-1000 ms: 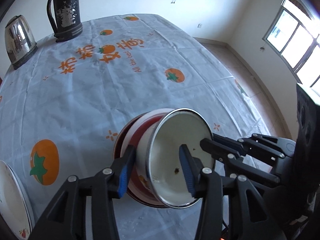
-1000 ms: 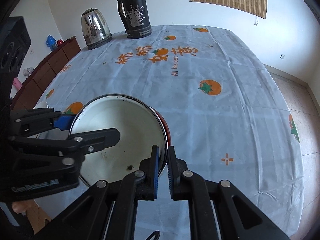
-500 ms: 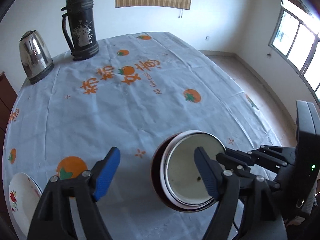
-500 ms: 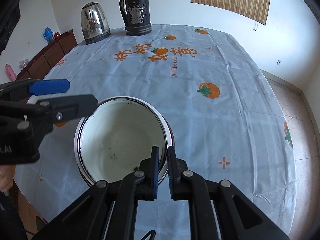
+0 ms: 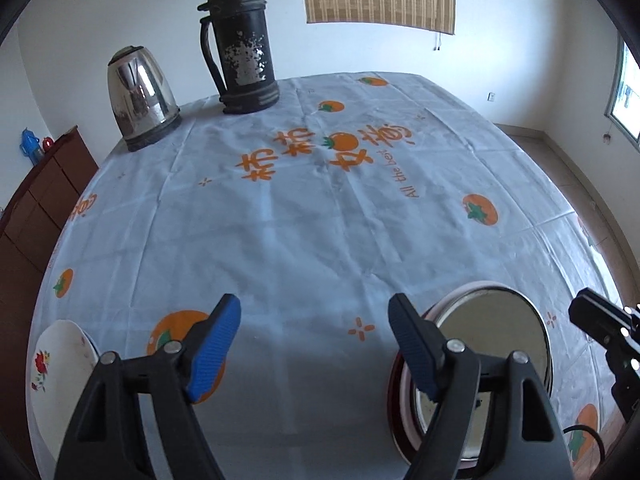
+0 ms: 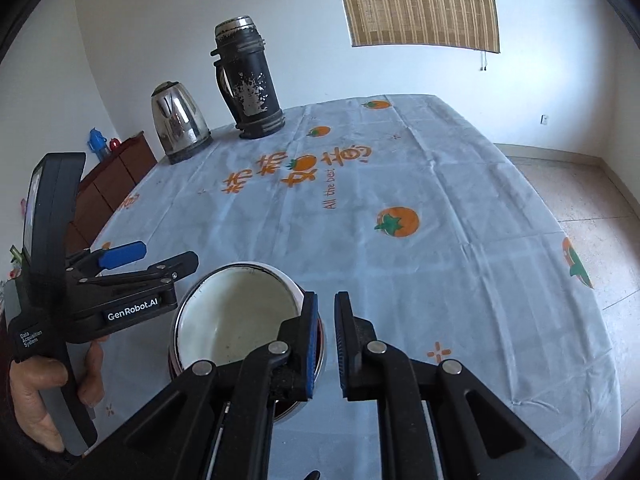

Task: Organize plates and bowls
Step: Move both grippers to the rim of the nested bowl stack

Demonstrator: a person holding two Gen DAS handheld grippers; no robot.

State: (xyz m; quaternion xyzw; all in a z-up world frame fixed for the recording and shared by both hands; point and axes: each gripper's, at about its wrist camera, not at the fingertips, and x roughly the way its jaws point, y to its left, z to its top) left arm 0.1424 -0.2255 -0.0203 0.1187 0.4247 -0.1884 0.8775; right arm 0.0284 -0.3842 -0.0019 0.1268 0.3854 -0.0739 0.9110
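Note:
A white enamel bowl [image 6: 240,320] with a metal rim sits nested in a red-rimmed bowl on the tablecloth; it also shows in the left wrist view [image 5: 492,344]. My right gripper [image 6: 325,344] is slightly open just right of the bowl's rim, holding nothing. My left gripper [image 5: 314,348] is wide open and empty, to the left of the bowl stack and above the cloth. A white plate with a red flower [image 5: 56,364] lies at the table's near left edge.
A steel kettle [image 5: 140,100] and a black thermos [image 5: 240,40] stand at the far end of the table [image 5: 320,220]. A dark wooden cabinet [image 5: 36,200] is to the left. Tiled floor lies to the right.
My left gripper let go of the bowl, opened wide and drew back to the left. My right gripper released the bowl's rim and opened slightly. The bowl now rests in the red bowl.

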